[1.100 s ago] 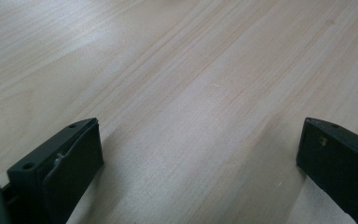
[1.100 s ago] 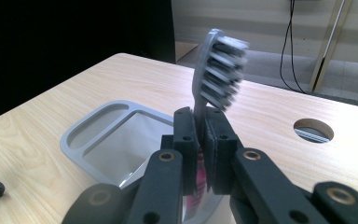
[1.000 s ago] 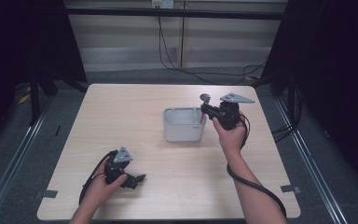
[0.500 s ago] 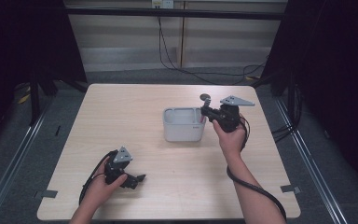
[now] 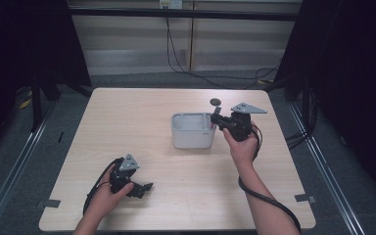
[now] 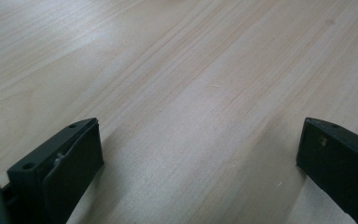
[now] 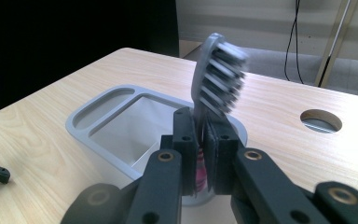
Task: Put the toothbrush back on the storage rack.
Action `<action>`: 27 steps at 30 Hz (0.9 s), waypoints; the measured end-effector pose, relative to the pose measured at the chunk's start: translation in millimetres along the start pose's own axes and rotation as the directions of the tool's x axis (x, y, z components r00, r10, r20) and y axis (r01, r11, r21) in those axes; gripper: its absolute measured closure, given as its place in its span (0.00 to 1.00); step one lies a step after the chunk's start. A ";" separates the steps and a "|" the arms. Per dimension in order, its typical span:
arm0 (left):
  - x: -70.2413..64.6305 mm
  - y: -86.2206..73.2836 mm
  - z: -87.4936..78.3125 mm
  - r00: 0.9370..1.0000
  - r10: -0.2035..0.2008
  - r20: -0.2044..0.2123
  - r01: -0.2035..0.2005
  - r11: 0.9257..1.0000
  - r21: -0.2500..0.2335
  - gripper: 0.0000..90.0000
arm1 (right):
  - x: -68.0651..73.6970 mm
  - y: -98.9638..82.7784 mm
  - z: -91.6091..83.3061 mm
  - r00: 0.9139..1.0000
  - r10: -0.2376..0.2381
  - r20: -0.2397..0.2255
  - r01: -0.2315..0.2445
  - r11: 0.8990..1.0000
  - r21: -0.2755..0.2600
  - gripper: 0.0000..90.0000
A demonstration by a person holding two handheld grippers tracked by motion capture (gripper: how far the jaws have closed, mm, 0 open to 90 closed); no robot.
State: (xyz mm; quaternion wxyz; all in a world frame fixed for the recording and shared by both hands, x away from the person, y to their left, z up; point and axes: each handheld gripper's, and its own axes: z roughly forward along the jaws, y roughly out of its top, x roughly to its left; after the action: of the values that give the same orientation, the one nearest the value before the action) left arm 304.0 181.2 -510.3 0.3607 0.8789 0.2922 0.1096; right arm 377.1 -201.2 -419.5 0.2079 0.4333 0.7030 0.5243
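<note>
Right gripper (image 7: 199,140) pinches toothbrush (image 7: 216,74) upright, handle over right slot of grey holder (image 5: 192,130); left gripper (image 5: 138,187) spread, far off.

Two hand-held grippers, black, bare forearms
Left gripper (image 5: 144,187) and right gripper (image 5: 214,119): black bodies, each topped by a grey three-cornered plate with small holes; black cable trailing from each; blocky black jaws with round screw holes; no sleeves.
</note>
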 end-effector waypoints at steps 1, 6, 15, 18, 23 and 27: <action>0.0 0.0 0.0 1.000 0.000 0.000 0.000 1.000 0.000 0.00 | 0.2 -0.2 -0.1 1.000 0.000 0.001 0.000 1.000 0.002 0.93; 0.0 0.0 0.0 1.000 0.000 0.000 0.000 1.000 0.000 0.00 | 0.5 -1.5 0.0 1.000 -0.002 0.002 0.002 1.000 0.000 0.93; 0.0 0.0 0.0 1.000 0.000 0.000 0.000 1.000 0.000 0.00 | 1.9 -4.1 -0.2 1.000 -0.006 0.001 0.006 1.000 0.003 0.93; 0.0 0.0 0.0 1.000 0.000 0.000 0.000 1.000 0.000 0.00 | 1.5 -5.0 -0.7 1.000 -0.010 -0.001 0.010 1.000 0.003 0.93; 0.0 0.0 0.0 1.000 0.000 0.000 0.000 1.000 0.000 0.00 | 0.6 -6.5 -2.1 1.000 -0.009 -0.003 0.009 1.000 -0.002 0.92; 0.0 0.0 0.0 1.000 0.000 0.000 0.000 1.000 0.000 0.00 | 1.1 -6.7 -3.6 1.000 -0.013 -0.006 0.013 1.000 -0.004 0.91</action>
State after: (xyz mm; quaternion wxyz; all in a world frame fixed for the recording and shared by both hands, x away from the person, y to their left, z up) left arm 304.0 181.2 -510.3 0.3607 0.8789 0.2923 0.1095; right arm 371.2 -202.8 -424.2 0.2099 0.4269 0.7053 0.5256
